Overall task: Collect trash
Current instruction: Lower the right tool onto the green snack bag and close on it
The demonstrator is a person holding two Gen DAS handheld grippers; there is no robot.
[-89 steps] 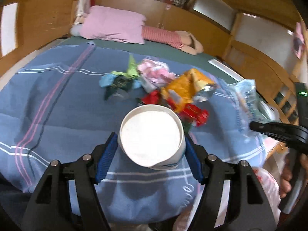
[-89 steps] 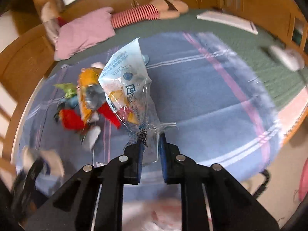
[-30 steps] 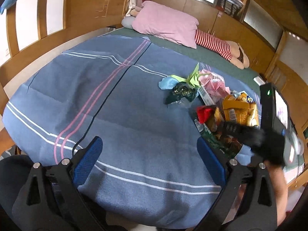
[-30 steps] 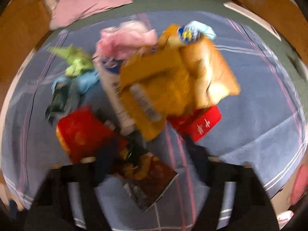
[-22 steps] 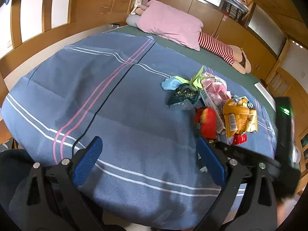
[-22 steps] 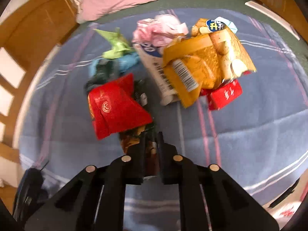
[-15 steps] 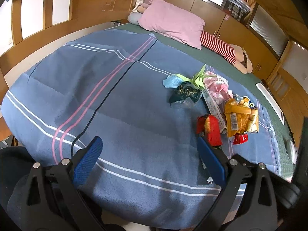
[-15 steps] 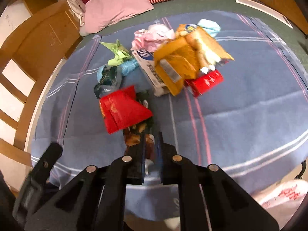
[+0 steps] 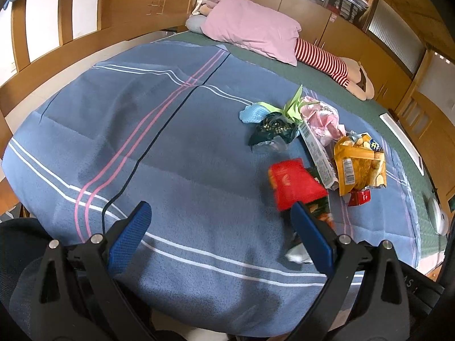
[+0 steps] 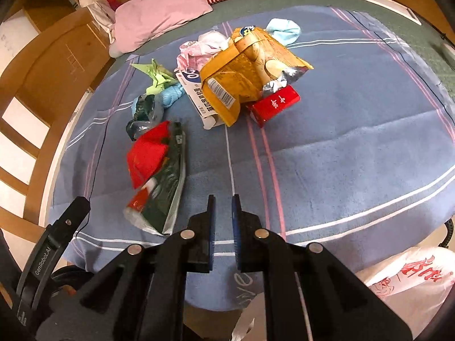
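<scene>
Left wrist view: my left gripper (image 9: 219, 233) is spread wide and empty over the blanket (image 9: 170, 170); the red-and-green wrapper (image 9: 295, 184) lies just beyond my right-hand finger (image 9: 310, 234).

Right wrist view: my right gripper (image 10: 221, 216) is nearly pressed together, pinching nothing. The wrapper (image 10: 156, 176) lies ahead-left, long axis toward me. The trash bag (image 10: 409, 281) waits lower right.

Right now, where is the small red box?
In the right wrist view, the red box lies on the blue blanket, tucked against the orange snack bag's near right edge.
</scene>
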